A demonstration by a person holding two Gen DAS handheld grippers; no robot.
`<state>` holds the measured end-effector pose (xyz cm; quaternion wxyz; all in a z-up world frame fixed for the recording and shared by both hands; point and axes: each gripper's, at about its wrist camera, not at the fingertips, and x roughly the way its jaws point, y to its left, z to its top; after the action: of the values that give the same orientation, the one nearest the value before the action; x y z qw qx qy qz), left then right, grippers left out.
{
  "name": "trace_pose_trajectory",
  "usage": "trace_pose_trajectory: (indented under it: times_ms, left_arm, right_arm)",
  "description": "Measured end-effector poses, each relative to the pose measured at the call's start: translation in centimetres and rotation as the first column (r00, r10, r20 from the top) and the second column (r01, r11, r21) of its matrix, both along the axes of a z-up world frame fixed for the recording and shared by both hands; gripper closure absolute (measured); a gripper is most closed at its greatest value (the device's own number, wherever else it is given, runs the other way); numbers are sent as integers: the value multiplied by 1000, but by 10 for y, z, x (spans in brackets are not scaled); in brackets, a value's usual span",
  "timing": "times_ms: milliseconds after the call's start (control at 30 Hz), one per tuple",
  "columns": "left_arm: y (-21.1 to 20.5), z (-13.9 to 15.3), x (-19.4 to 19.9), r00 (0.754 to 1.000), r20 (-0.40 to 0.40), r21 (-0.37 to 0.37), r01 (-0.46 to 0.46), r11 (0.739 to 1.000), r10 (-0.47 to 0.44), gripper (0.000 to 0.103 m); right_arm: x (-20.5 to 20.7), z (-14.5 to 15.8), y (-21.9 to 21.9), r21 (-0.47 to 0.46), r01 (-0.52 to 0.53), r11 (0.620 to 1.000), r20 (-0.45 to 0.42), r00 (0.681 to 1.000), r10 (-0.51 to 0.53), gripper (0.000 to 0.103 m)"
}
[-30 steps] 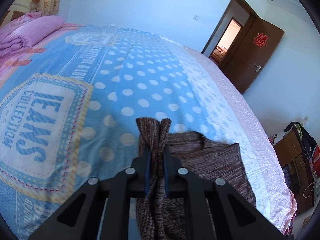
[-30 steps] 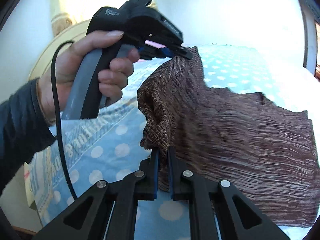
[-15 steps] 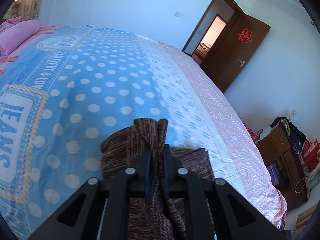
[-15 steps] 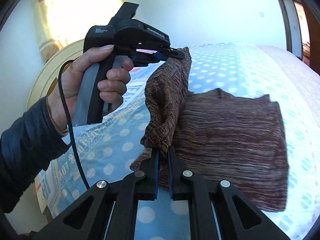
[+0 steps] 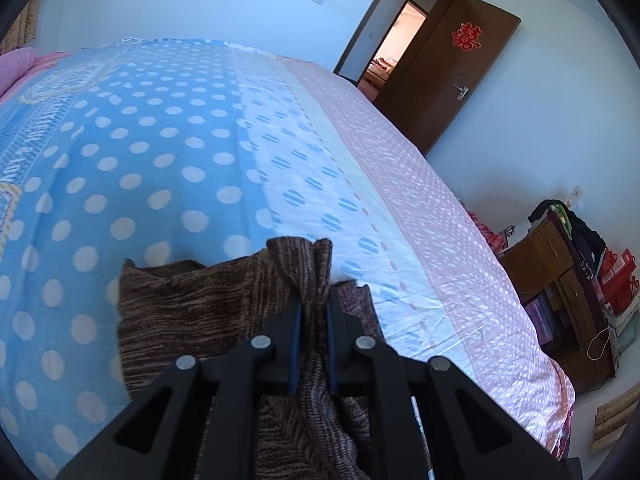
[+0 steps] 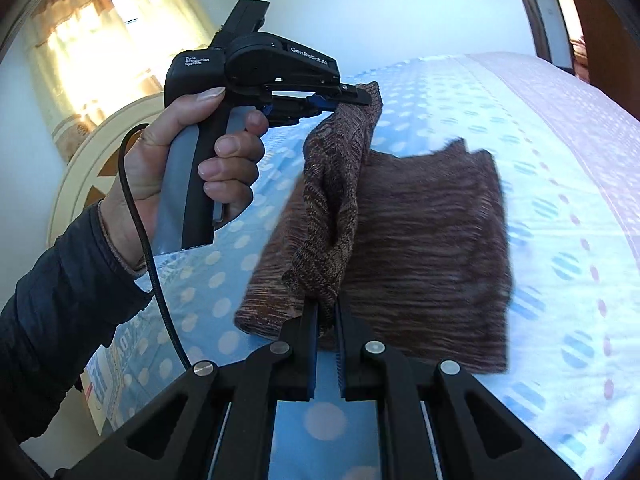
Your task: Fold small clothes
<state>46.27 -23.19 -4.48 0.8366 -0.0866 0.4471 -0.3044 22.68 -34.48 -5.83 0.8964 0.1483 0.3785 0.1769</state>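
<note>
Brown knit garment (image 6: pixel 432 248) now doubled over on bedsheet (image 6: pixel 560 168); lifted edge carried further across

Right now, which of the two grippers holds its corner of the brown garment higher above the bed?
The left gripper, in the person's hand, holds its corner of the brown knit garment higher. The right gripper pinches the opposite end, low near the polka-dot bedspread.

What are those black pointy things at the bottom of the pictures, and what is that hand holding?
They are grabbers, like big tweezers. A person holds one in each hand, and each has a camera looking along its two fingers. One picture comes from the left gripper, the other from the right gripper, which also sees the person's left hand squeezing the other grabber's handle. Both pinch a brown knitted cloth, lifting one edge while the rest lies on the spotted blue bedsheet.
</note>
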Motion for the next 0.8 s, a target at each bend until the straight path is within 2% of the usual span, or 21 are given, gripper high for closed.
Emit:
trace_pose_trajectory:
  times_ms: [200, 333, 533, 633, 700, 733, 800]
  left_arm:
    - [-35, -16, -2, 999, -30, -3, 36, 999, -36, 92]
    - [-55, -24, -5, 998, -35, 15, 59, 998, -58, 92]
    - [-81, -38, -9, 997, -24, 56, 73, 996, -72, 92]
    - [-88, -47, -15, 999, -10, 116, 49, 992, -48, 82]
    - [-84, -44, -24, 999, 6, 120, 50, 992, -51, 75]
    - [-80, -40, -30, 998, 30, 119, 50, 992, -54, 72]
    - [-61, -31, -49, 994, 94, 123, 45, 991, -57, 58]
  right_arm:
    - [-5, -11, -31, -6, 91, 996, -58, 994, -91, 96]
    - [-9, -21, -51, 23, 135, 991, -90, 987, -132, 96]
    - [-11, -34, -64, 64, 161, 985, -151, 977, -150, 97]
    - [-13, -40, -71, 66, 177, 982, -176, 971, -164, 99]
    - [-14, -41, -76, 75, 177, 981, -191, 968, -160, 98]
    - [-14, -40, -77, 73, 169, 983, -194, 969, -152, 98]
    - [-16, -37, -79, 57, 171, 984, -187, 969, -158, 98]
